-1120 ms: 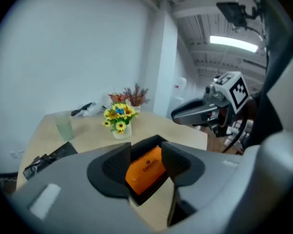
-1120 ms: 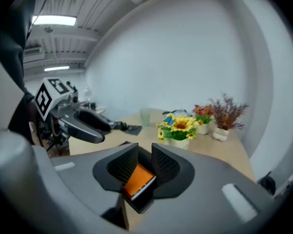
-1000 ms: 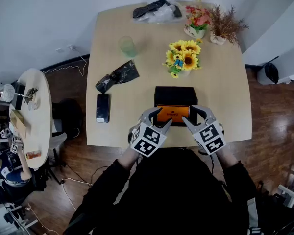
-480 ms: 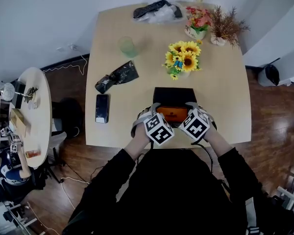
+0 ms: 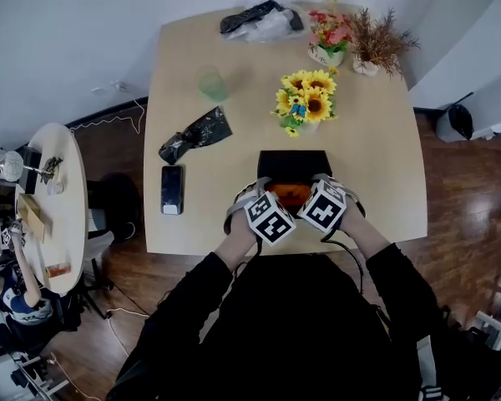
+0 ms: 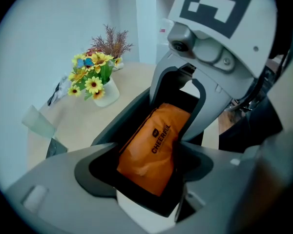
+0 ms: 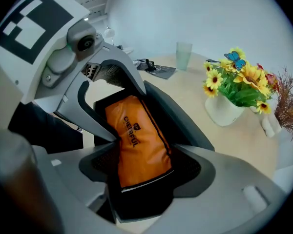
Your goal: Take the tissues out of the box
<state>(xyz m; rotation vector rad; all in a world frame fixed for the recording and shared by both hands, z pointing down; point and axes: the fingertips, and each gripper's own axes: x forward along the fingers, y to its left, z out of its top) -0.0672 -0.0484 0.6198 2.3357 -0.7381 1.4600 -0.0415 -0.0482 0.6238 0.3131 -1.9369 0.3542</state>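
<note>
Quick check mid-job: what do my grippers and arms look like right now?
Both the left gripper and right gripper are grey plastic with curved jaws, each topped by a white cube with black square markers. Long black sleeves cover both arms. Both jaw pairs are closing, the orange tissue pack between them.

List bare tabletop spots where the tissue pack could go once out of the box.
Biggest: right of the box, out to the right edge of the table, near side of the sunflowers. Smaller: between phone and box; between cup and sunflowers. Crowded: far edge, with plastic bag, flower pot and dried plant; black wrapper mid-left.
</note>
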